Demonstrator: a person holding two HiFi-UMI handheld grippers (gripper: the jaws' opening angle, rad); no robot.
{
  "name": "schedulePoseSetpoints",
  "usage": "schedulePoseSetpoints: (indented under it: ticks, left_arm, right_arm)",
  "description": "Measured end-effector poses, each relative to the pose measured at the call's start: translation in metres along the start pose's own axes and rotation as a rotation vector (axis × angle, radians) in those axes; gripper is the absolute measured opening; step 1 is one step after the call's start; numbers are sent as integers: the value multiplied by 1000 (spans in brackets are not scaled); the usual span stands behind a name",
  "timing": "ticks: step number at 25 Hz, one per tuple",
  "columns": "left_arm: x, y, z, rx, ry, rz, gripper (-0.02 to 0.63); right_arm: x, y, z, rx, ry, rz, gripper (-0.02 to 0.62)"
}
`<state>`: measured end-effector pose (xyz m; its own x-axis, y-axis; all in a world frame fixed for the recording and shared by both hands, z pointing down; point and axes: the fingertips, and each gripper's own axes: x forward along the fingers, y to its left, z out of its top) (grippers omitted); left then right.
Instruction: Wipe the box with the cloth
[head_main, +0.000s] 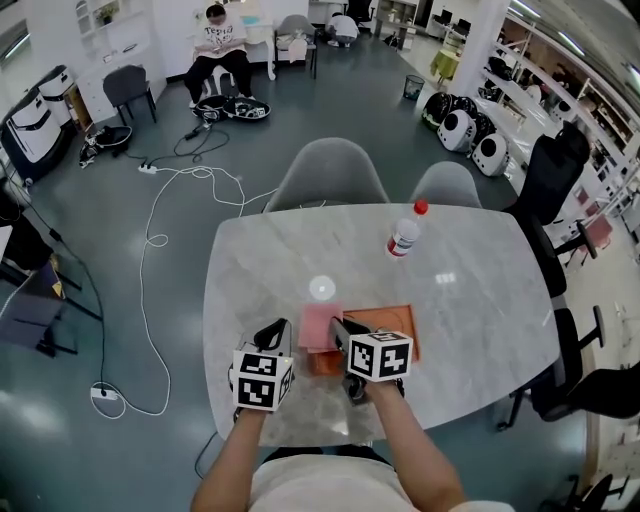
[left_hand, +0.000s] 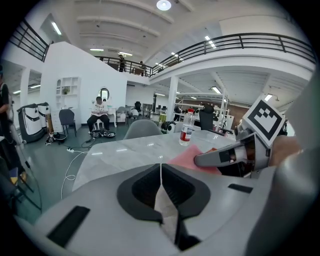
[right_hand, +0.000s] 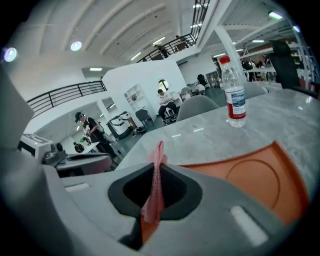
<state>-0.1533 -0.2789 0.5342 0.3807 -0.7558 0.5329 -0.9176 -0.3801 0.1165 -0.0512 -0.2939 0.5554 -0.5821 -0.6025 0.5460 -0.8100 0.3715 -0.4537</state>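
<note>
A flat orange box (head_main: 388, 322) lies on the marble table (head_main: 480, 300) near its front edge, and it fills the lower right of the right gripper view (right_hand: 250, 182). A pink cloth (head_main: 318, 322) drapes over the box's left end. My right gripper (head_main: 337, 329) is shut on the cloth's edge, and the pink fabric (right_hand: 158, 165) stands pinched between the jaws (right_hand: 159, 151). My left gripper (head_main: 274, 331) hovers just left of the cloth, and its jaws (left_hand: 161, 169) are shut with nothing seen between them. From there the cloth (left_hand: 190, 156) and the right gripper (left_hand: 220, 157) show ahead on the right.
A clear water bottle with a red cap (head_main: 405, 232) stands on the far right part of the table. Two grey chairs (head_main: 330, 175) sit at the far edge. A person (head_main: 218, 50) sits far back, and cables (head_main: 150, 240) run across the floor on the left.
</note>
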Motion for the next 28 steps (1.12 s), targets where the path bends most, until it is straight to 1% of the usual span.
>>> schedulePoseSetpoints:
  ticks: [3, 7, 17, 28]
  left_arm:
    - [4, -3, 1, -1, 8, 6, 17]
    - [11, -9, 6, 2, 14, 13, 17]
    - [21, -21, 10, -3, 19, 25, 17]
    - [25, -42, 12, 2, 20, 34, 17]
  right_arm:
    - [-1, -6, 2, -48, 19, -22, 17]
    - [-4, -16, 4, -73, 42, -37, 17]
    - [-12, -36, 4, -72, 62, -48, 17]
    - [-35, -67, 11, -66, 38, -90, 17]
